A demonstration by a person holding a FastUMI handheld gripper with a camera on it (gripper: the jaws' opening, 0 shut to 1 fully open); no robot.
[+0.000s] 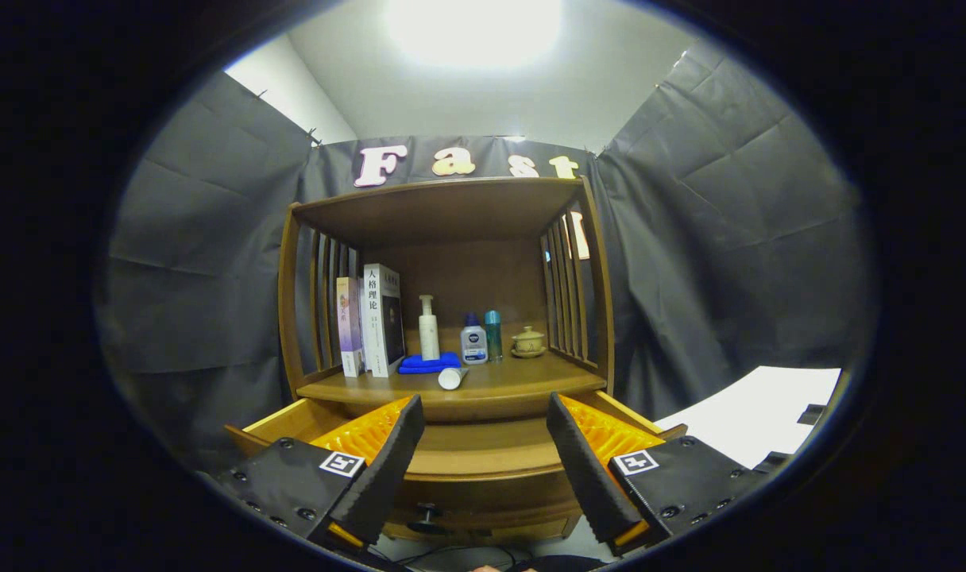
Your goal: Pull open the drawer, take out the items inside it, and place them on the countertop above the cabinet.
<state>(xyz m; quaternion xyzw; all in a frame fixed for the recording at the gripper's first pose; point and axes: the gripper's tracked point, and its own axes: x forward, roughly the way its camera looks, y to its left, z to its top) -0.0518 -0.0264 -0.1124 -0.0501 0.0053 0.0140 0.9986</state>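
A wooden cabinet (451, 208) stands ahead, and its drawer (483, 470) is pulled out below the countertop (523, 384). The stretch of drawer floor between my fingers looks bare; my fingers hide its sides. The drawer's dark knob (427, 517) shows low on its front. On the countertop lie a white tube (451, 378) and a folded blue cloth (429, 364). A white pump bottle (428, 327), a small white-and-blue bottle (473, 340), a teal bottle (493, 334) and a lidded teacup (527, 342) stand behind them. My gripper (484, 409) hangs open over the drawer, holding nothing.
Two upright books (372, 326) lean at the countertop's left against the slatted side. A shelf board roofs the niche above. A white sheet (757, 417) lies on a surface to the cabinet's right. Cables run on the floor below the drawer.
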